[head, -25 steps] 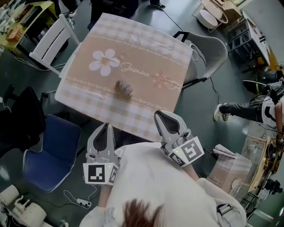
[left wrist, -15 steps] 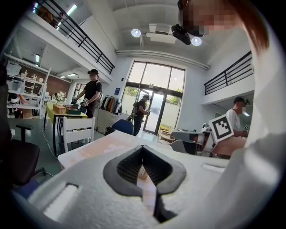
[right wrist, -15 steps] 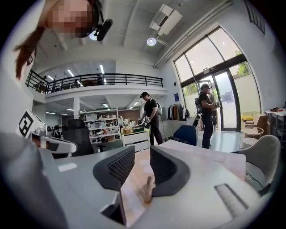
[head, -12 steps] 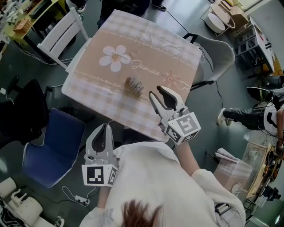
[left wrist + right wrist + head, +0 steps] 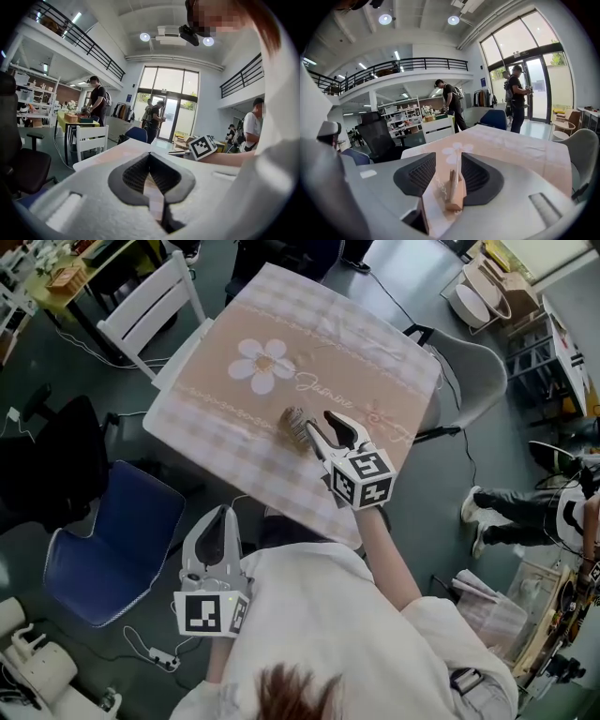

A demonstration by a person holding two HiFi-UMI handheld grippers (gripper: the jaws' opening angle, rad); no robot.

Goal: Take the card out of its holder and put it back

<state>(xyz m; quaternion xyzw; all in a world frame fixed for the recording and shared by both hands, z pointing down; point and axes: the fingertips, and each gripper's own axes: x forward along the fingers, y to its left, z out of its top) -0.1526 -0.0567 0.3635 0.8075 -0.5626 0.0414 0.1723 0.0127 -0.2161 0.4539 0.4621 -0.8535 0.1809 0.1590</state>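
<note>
Table [image 5: 375, 352], middle: right gripper [image 5: 320, 425] nearer, jaws just opened wide, straddling the holder [image 5: 454, 196] without touching; left gripper [image 5: 223, 514] pinched shut, well back (short of the table edge). Card [image 5: 457, 172] stands upright in holder, edge-on, dead ahead between the jaws.

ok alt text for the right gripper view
The right tongs, just opened wide, straddle a small wooden card holder with a card standing edge-on in it, not gripped, on a flower-print tablecloth. People stand in a bright hall behind.
</note>
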